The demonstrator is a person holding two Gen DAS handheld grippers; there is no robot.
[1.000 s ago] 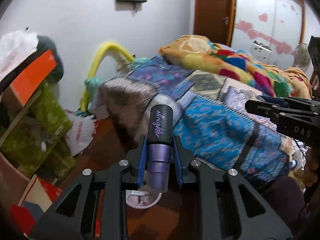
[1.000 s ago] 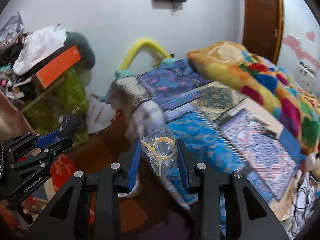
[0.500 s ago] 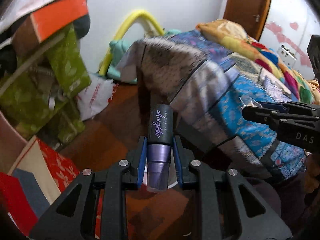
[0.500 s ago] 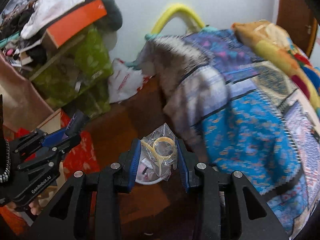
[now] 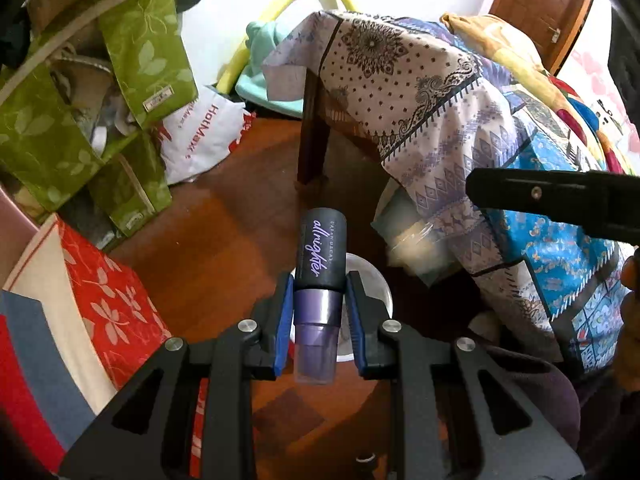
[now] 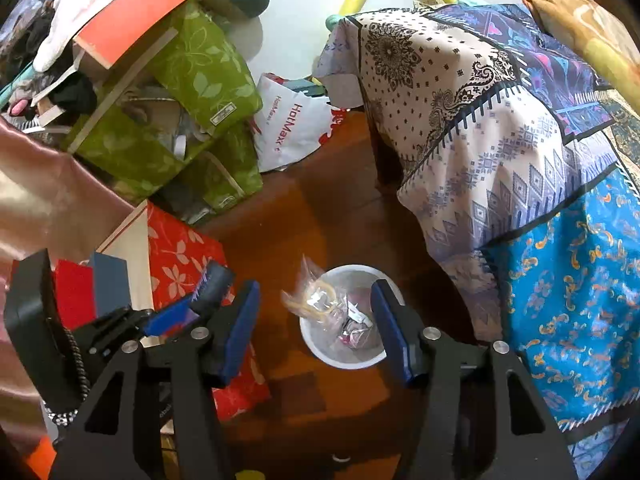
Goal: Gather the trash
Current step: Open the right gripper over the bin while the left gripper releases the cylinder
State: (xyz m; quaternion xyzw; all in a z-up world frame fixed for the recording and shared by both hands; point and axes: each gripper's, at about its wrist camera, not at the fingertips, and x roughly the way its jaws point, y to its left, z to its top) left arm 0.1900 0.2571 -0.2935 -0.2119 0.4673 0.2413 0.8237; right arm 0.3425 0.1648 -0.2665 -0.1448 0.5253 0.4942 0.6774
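Our right gripper (image 6: 316, 320) was opening, its plastic packet (image 6: 316, 304) dropping free above the half-filled white bin (image 6: 344, 360); our left gripper (image 5: 320, 320) clamped the purple bottle (image 5: 318, 280), undelivered.

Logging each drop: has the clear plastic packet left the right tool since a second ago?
Yes. The clear plastic packet is free between the opening pads of the right tool, blurred over the white bin on the floor; earlier it was clamped.
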